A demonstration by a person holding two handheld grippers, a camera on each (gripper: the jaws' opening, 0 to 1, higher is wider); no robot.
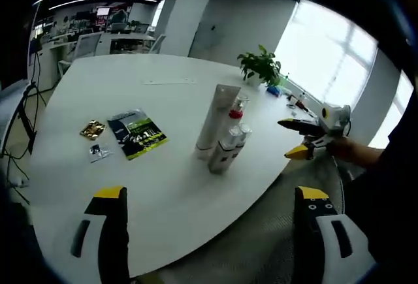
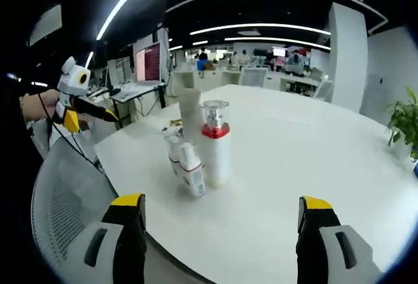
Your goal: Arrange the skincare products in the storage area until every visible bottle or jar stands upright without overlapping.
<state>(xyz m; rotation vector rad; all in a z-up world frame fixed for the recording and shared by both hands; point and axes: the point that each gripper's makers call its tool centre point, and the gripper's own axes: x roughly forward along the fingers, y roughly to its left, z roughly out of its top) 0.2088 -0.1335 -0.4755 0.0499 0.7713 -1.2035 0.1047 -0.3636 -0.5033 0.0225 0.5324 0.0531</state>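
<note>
Several skincare products stand bunched near the table edge: a tall white tube (image 1: 217, 117) (image 2: 190, 109), a white bottle with a red collar (image 1: 236, 110) (image 2: 215, 145) and two small white bottles (image 1: 225, 151) (image 2: 192, 174) pressed close in front. My left gripper (image 1: 210, 194) is open and empty, held back from the group over the table's edge. My right gripper (image 2: 222, 202) is open too, nothing between its jaws, facing the bottles from the other side. Each gripper shows in the other's view, held in a hand: the right gripper (image 1: 295, 139) and the left gripper (image 2: 88, 115).
On the white round table (image 1: 163, 192) lie a green-black sachet (image 1: 137, 134), a gold packet (image 1: 92, 129) and a small silver packet (image 1: 98, 153). A potted plant (image 1: 260, 66) stands at the far edge. A grey mesh chair (image 2: 65, 199) sits by the table.
</note>
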